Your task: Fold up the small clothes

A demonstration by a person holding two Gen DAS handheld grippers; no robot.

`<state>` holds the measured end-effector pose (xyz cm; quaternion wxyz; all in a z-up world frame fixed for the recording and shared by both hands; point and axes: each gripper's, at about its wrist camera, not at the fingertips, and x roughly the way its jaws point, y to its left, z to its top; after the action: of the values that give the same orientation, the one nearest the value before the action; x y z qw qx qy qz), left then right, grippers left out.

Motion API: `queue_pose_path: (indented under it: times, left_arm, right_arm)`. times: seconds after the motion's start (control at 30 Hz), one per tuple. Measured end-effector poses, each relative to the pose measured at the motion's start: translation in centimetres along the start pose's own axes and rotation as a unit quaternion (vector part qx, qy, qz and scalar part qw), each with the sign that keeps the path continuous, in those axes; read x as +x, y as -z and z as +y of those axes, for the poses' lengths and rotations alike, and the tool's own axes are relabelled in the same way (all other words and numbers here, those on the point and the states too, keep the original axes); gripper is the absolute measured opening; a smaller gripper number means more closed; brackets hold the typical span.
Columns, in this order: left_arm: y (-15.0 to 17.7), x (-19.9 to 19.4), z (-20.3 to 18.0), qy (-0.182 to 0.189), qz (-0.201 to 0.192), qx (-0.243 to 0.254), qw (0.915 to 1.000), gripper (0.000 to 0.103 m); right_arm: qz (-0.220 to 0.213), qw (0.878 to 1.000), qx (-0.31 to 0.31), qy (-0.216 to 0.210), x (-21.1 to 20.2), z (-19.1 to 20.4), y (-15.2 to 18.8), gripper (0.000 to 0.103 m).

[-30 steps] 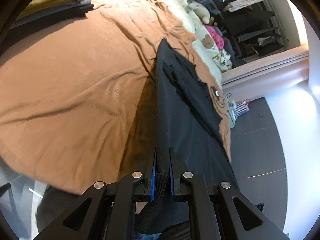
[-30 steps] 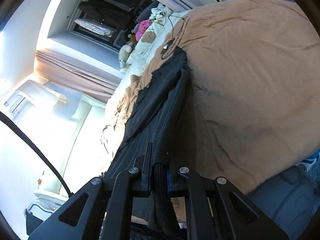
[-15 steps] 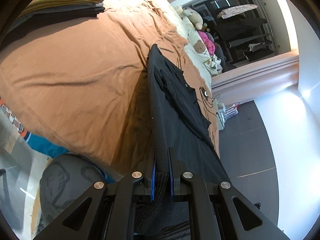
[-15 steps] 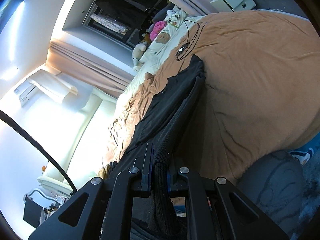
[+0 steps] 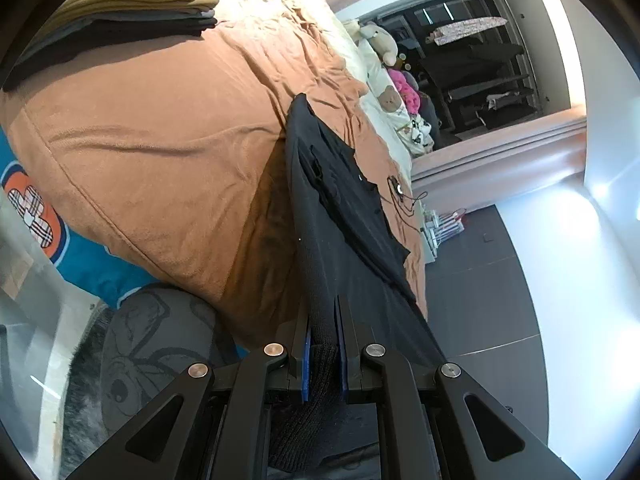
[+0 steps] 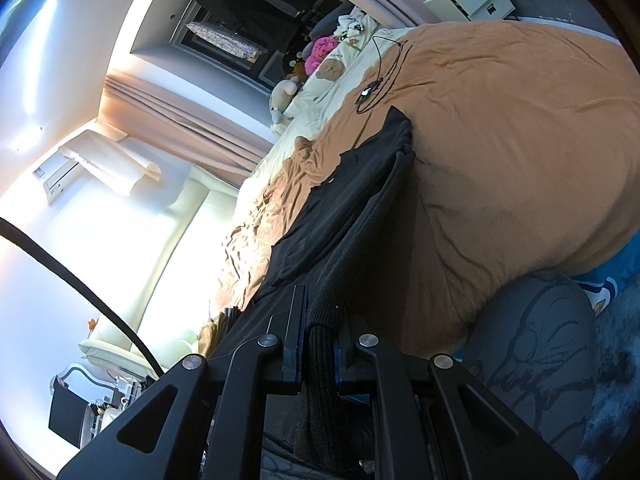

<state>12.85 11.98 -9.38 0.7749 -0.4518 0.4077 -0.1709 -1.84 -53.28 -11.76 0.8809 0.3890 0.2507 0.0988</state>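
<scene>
Grip, left: left gripper (image 5: 323, 344) is pinched down on a ribbed edge of the black garment (image 5: 340, 216), the knit bunched between the blue pads.
Grip, right: right gripper (image 6: 319, 340) is likewise clamped on ribbed black knit (what looks like the same hem, at another point along it).
Garment position: from both sets of jaws the black cloth runs straight ahead and away, its near end held up off the bed, its far end lying on the orange blanket (image 5: 168, 120).
Long axis: it lies along the line each gripper points, so the garment stretches lengthwise away from the person, not across.
Which hand is nearer: cannot tell; each view shows the cloth starting right at its own jaws, and neither gripper shows in the other's view.
Coming move, as a judgement: with the hem held at two points and the far end resting, the fold probably turns on carrying the held edge forward over the resting part.
Further off: stack of folded clothes (image 5: 120, 8) sits on the blanket well apart from the garment.
Far end: plush toys (image 6: 320, 60) at the head of the bed.
</scene>
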Motion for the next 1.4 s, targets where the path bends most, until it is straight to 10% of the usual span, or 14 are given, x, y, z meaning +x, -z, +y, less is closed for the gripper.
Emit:
queue_pose_path:
  times: [1.4]
  left_arm:
    - [-16.3,11.6,-7.9,0.001,0.020,0.022,0.9995,0.010]
  right_arm:
    - [-0.012,1.000,-0.011,0.007,12.9,1.5,-11.7,0.007]
